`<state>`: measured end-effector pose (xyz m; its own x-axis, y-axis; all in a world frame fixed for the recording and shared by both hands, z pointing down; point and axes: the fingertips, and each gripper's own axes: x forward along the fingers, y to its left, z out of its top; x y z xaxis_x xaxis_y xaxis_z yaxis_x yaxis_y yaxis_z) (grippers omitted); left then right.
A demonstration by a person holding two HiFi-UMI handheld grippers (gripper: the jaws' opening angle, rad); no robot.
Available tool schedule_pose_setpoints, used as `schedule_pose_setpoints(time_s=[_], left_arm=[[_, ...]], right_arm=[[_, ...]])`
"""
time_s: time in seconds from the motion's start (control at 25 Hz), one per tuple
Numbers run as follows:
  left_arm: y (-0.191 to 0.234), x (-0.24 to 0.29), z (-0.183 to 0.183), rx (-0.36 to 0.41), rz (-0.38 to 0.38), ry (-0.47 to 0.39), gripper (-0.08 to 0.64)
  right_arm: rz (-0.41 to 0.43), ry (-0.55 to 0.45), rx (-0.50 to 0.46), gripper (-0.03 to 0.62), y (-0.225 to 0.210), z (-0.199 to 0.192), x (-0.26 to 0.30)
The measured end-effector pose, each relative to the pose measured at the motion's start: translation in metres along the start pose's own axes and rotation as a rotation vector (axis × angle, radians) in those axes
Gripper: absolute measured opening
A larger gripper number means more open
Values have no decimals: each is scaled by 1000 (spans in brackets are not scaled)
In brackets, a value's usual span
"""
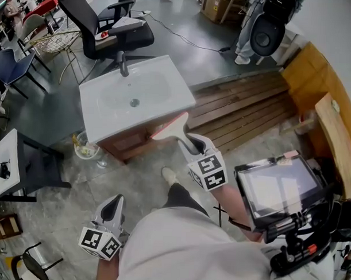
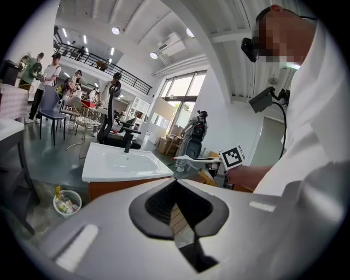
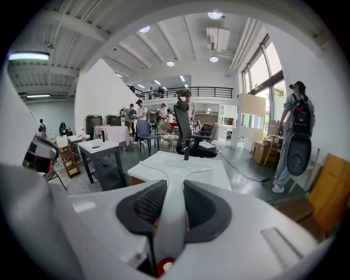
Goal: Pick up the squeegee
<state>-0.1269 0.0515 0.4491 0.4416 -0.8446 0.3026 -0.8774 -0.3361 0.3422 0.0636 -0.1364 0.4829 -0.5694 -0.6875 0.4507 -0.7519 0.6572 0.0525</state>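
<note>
A white squeegee (image 1: 171,128) with a red blade edge hangs in the air in front of the washbasin, its handle clamped between the pads of my right gripper (image 1: 192,144). In the right gripper view the handle (image 3: 170,219) runs up between the dark pads and the blade head (image 3: 170,170) spreads out ahead. The left gripper (image 1: 112,208) sits low near the person's body with its tips together and nothing in them. From the left gripper view (image 2: 175,183) the squeegee (image 2: 191,159) shows to the right, held level.
A white washbasin (image 1: 101,119) with a black faucet (image 1: 124,65) stands on a wooden cabinet. A small wastebasket (image 1: 85,146) sits by its left corner. Wooden decking (image 1: 245,110) lies to the right, a black office chair (image 1: 105,22) behind. A screen on a rig (image 1: 277,186) is at the person's right.
</note>
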Motion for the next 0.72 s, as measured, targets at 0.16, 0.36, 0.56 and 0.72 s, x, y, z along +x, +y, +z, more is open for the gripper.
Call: schedule_pose_setpoints(time_s=[0.16,0.36,0.56,0.72], left_arm=[[5,12,2,4,-9,5,8],[10,33,13,-3,-12,25,8],[17,67,24,-4,-2,43,8],[25,98,36,-4,-1,47,8]], right_arm=[[-8,3,8,101,-12,1,8],[-10,22,15,101,-30,3,22],[-9,29,22,101,-56,1,46],[-3,35,23,101,-82,7,71]])
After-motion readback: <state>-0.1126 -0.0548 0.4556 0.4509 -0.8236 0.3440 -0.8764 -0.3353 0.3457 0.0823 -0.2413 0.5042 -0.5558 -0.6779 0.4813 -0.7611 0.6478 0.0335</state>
